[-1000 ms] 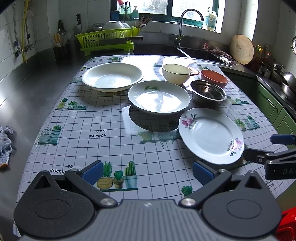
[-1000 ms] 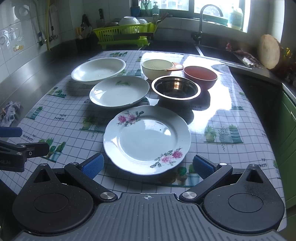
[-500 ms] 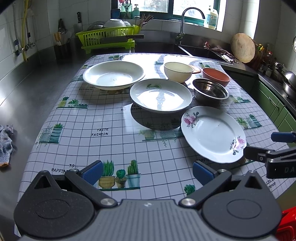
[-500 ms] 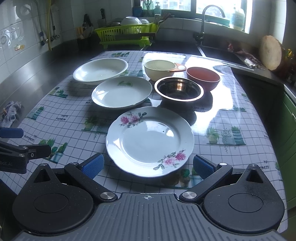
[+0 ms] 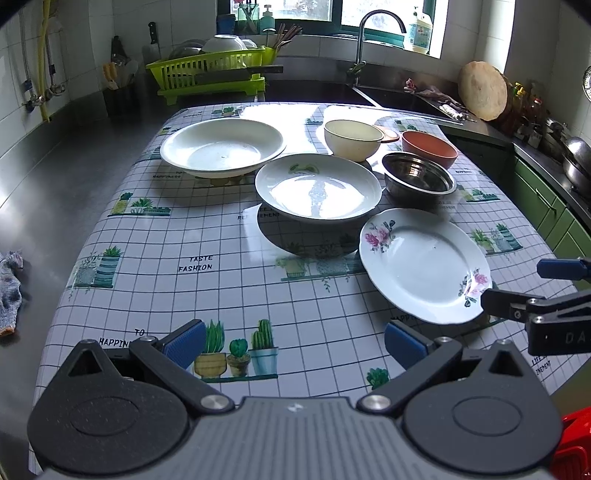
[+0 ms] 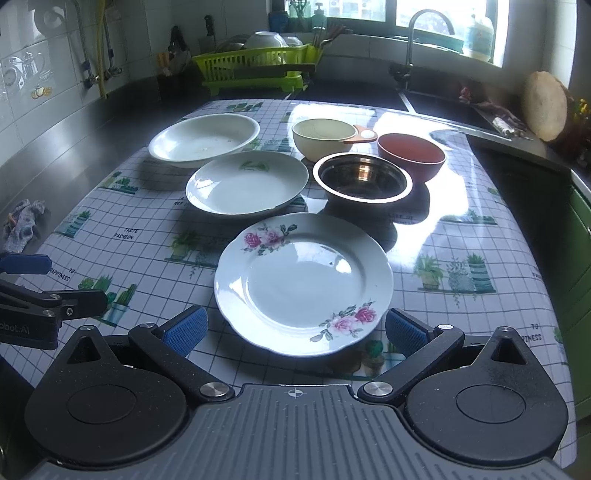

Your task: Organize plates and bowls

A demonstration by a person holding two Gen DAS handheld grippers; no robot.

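window (image 6: 439, 14) backlight glares on the tablecloth (image 6: 443, 206); fisheye-bent edges.

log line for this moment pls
left gripper open, idle | right gripper open, facing rose plate | nothing stacked

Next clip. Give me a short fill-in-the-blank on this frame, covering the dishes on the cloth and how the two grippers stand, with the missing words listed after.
1. The plate nearest the right gripper is painted with pink ____.
2. The steel bowl stands directly in front of the ____ bowl.
3. Both the right gripper and the left gripper are ____, holding nothing.
4. The yellow-green rack beside the sink holds ____ dishes.

Missing words: roses; orange; open; washed
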